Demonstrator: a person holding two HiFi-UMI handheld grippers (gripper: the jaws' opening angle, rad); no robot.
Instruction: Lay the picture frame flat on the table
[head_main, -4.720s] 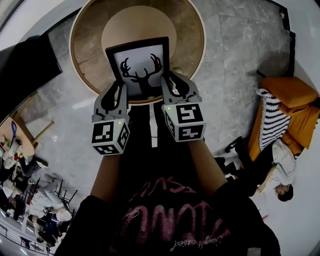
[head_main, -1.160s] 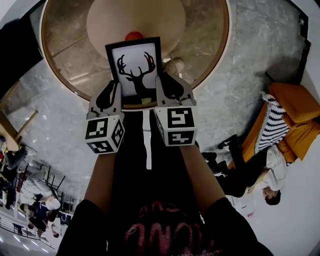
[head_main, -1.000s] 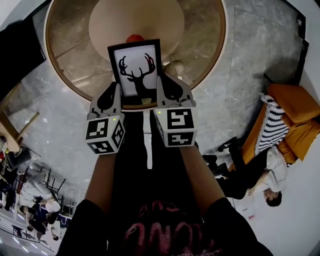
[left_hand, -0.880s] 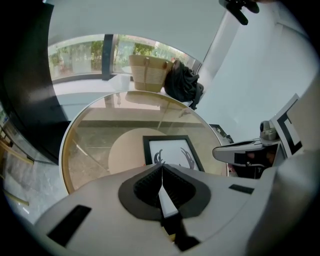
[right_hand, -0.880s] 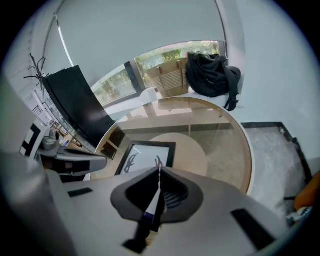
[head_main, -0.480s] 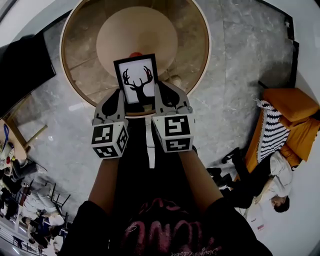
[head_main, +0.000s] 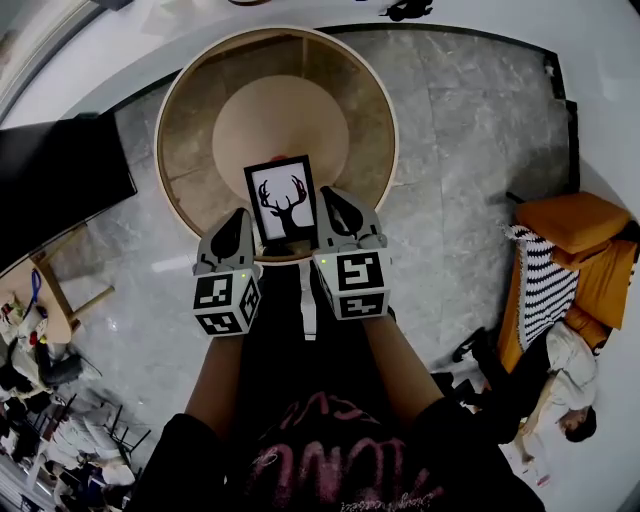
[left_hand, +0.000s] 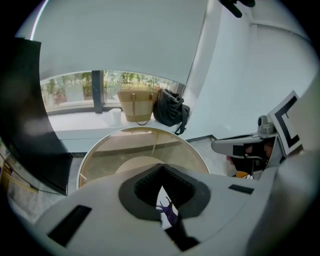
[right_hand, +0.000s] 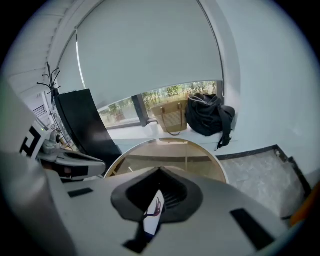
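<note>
Filling the top of the head view is the big round table (head_main: 190, 130). It has a see-through top with a round base showing under it.

Next comes the frame (head_main: 282, 200). It is over the near edge of the table, with its front turned up to the head camera. It looks like it is up in the air, not lying on the table, but I cannot tell for sure that it is not touching.

Then come the two tools. The left gripper (head_main: 238, 222) is pinching the left side of the frame. In the left gripper view a thin slice of the frame (left_hand: 167, 214) sits tight between the jaws, with the table (left_hand: 145, 147) further off ahead. The right gripper (head_main: 335, 206) is pinching the right side. In the right gripper view the frame (right_hand: 152, 214) is squeezed between its jaws too, with the table (right_hand: 170, 150) past them.

So I think the job is about half done. The frame is picked up and brought to the table. What is left is to lower it until its back rests flat on the top, then let go with both grippers.
</note>
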